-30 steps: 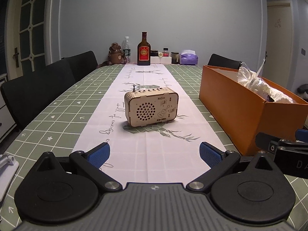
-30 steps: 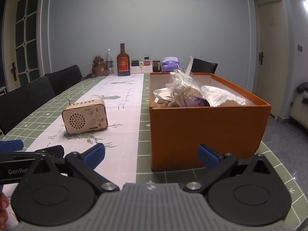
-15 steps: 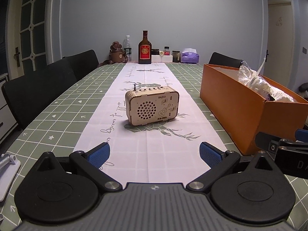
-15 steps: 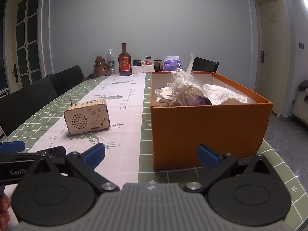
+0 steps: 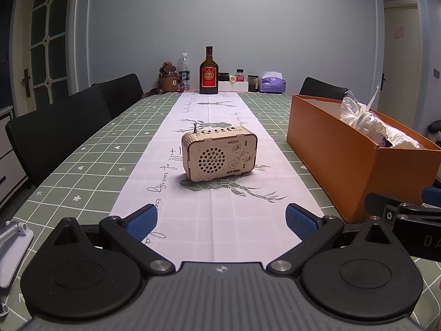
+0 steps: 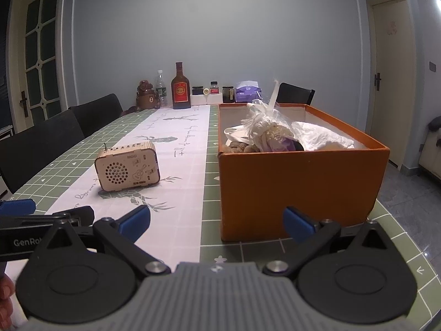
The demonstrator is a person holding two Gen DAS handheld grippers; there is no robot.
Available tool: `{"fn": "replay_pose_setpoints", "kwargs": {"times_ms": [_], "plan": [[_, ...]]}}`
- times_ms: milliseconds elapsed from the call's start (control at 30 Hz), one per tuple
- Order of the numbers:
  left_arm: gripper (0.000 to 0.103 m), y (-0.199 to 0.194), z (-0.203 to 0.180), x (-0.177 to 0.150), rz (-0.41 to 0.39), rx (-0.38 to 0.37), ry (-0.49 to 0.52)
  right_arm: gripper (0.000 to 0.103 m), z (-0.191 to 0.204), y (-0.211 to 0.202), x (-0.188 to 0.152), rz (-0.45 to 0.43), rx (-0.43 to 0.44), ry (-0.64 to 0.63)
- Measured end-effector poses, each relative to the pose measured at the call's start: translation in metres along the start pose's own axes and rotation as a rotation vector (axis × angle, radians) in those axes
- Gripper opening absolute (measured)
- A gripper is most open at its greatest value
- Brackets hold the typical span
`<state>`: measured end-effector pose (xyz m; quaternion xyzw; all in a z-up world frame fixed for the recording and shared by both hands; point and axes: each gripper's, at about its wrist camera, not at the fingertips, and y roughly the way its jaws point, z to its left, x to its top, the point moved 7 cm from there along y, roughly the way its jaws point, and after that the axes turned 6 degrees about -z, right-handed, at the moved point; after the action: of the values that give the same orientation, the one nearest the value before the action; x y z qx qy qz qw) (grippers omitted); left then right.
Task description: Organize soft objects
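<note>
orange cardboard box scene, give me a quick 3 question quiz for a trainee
1. True or false: the open orange cardboard box already holds soft things, among them a clear plastic bag tied with white ribbon.
2. Multiple choice: the light wooden radio with the round speaker grille stands on A) the white printed table runner, B) the bare green checked tablecloth, C) the box.
3. Fill in: both the left gripper and the right gripper have their blue-padded jaws ____ and hold nothing.

Key: 1 true; 2 A; 3 open
</note>
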<state>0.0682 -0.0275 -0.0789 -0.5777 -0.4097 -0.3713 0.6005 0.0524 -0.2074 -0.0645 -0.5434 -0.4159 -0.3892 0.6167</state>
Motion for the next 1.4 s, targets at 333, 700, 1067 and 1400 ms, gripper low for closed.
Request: {"fn": "replay_pose_setpoints", "kwargs": {"times_ms": [333, 700, 1067, 1400], "plan": [[0.103, -0.0001, 0.0005, -0.0001, 0.000, 0.004, 0.003, 0.100, -0.0003, 0.0003, -0.0007, 0.002, 0.000, 0.002], [0.103, -0.0001, 0.0013, -0.0002, 0.001, 0.004, 0.002, 0.100, 0.0011, 0.0008, -0.0021, 0.007, 0.000, 0.005], [0.103, -0.0007, 0.0041, -0.0012, 0.001, 0.008, -0.001, 0.100, 0.0028, 0.0003, -0.0027, 0.007, 0.002, 0.001], [0.103, -0.0014, 0.0034, -0.0008, 0.003, 0.011, 0.003, 0.100, 0.0018, 0.0009, -0.0028, 0.008, -0.002, 0.006]]}}
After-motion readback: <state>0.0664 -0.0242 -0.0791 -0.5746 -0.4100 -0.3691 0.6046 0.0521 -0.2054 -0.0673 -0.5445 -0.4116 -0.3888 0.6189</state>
